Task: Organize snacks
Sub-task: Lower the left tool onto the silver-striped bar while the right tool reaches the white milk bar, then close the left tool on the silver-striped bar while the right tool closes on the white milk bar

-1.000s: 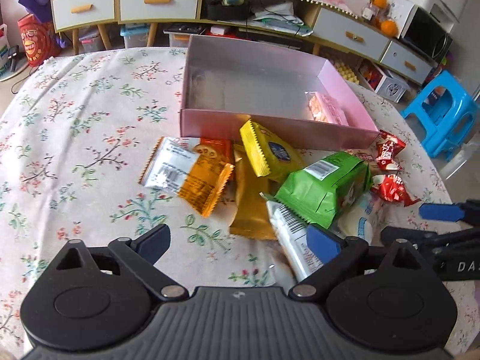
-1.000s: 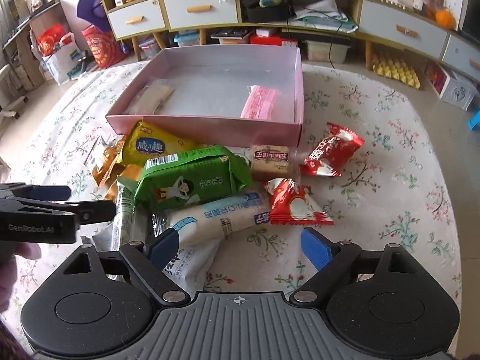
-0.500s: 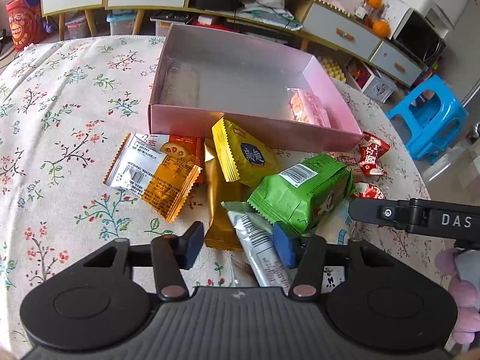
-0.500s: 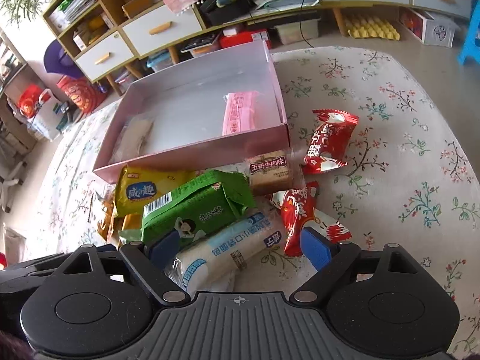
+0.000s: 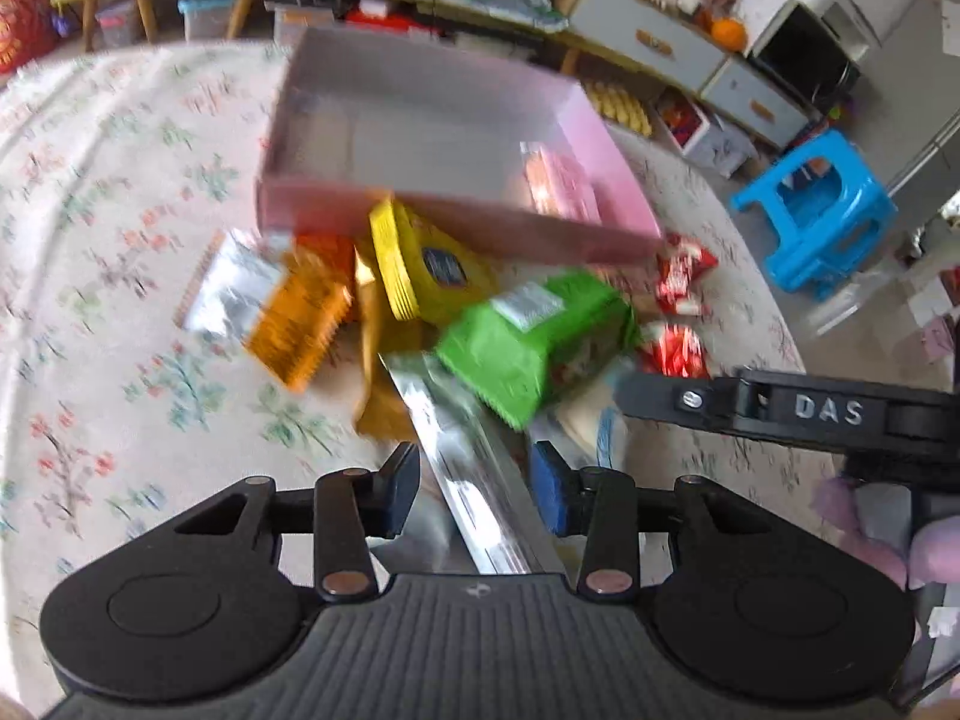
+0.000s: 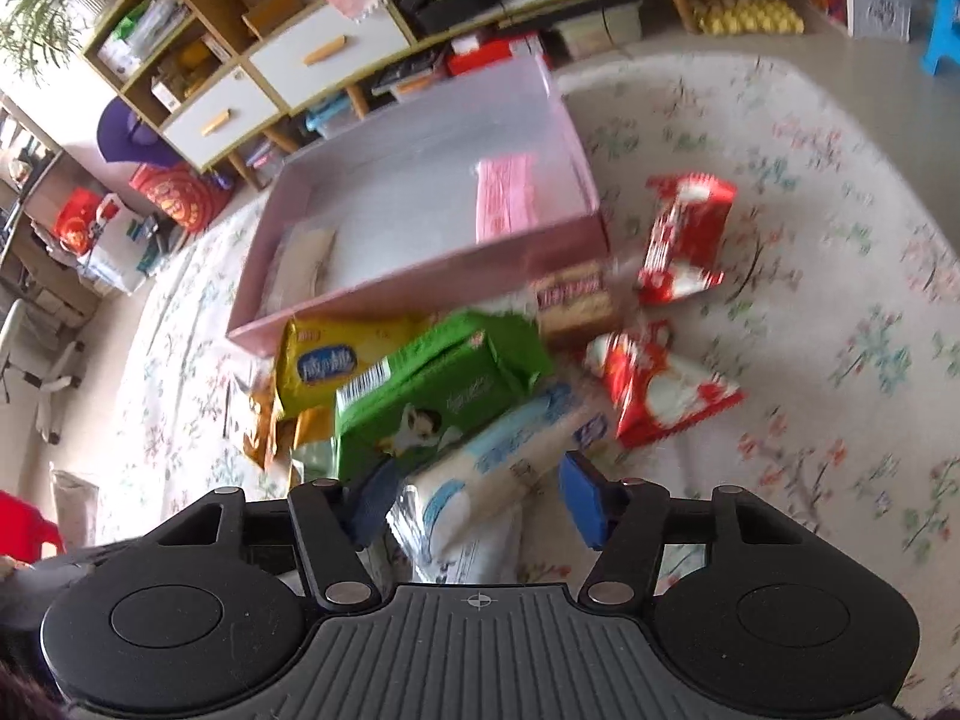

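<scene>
Cluttered living room, round counter (image 6: 840, 228) under a floral cloth. Pink box (image 6: 420, 294) at the far side holds two packets already; the rest of the snacks sit piled just in front of it, probably staged for loading. Left claw (image 5: 474, 489) is closing around a silver packet (image 5: 474, 456); contact unclear through blur. Right claw (image 6: 474, 507) is closing on a white-blue packet (image 6: 510, 450), pads not yet pressing.

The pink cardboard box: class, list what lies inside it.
Inside the pink cardboard box lie a pink wrapped snack by the right wall and a pale clear-wrapped snack at the near left corner. The near wall hides a strip of floor behind it.
</scene>
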`<action>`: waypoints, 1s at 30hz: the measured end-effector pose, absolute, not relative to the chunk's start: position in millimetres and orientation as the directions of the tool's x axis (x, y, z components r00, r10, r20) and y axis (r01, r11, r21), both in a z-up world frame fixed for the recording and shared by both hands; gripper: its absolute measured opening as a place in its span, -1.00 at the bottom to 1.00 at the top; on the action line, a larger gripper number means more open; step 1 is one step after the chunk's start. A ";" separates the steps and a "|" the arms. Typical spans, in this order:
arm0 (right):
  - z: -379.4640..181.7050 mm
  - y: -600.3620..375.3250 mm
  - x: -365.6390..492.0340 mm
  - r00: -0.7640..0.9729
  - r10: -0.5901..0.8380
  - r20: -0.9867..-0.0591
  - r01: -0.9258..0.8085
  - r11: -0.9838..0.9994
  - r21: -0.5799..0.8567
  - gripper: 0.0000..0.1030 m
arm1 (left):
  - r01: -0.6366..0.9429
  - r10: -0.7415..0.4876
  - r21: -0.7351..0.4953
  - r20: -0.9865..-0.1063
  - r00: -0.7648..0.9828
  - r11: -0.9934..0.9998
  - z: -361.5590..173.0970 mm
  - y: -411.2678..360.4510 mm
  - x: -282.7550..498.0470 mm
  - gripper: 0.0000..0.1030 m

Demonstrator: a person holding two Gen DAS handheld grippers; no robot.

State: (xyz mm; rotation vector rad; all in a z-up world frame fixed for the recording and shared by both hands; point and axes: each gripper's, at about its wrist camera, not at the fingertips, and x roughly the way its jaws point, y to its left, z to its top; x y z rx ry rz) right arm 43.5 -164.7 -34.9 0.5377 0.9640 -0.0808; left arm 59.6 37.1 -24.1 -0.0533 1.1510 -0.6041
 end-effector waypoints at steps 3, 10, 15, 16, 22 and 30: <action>-44.1 -161.0 47.2 0.560 0.173 -0.810 0.314 0.861 0.400 0.10 | 0.414 -0.436 -0.308 -0.861 0.262 0.856 -35.9 28.9 56.0 -0.21; -56.6 -154.7 56.1 0.555 0.154 -0.817 0.300 0.879 0.370 0.09 | 0.486 -0.395 -0.220 -0.871 0.293 0.846 -38.6 12.6 48.0 -0.11; -53.0 -164.0 50.0 0.530 0.172 -0.830 0.269 0.894 0.357 0.07 | 0.535 -0.382 -0.179 -0.876 0.296 0.826 -33.3 27.5 46.0 -0.16; -53.2 -167.3 47.3 0.525 0.179 -0.832 0.268 0.893 0.361 0.07 | 0.543 -0.383 -0.177 -0.876 0.292 0.821 -33.4 30.8 46.1 -0.16; -50.8 -180.8 30.0 0.499 0.174 -0.849 0.273 0.898 0.345 0.07 | 0.551 -0.369 -0.155 -0.879 0.303 0.820 -28.6 47.9 44.9 -0.15; -38.2 -179.5 17.9 0.513 0.114 -0.851 0.260 0.924 0.281 0.08 | 0.610 -0.377 -0.085 -0.850 0.367 0.788 -18.2 46.6 34.2 -0.15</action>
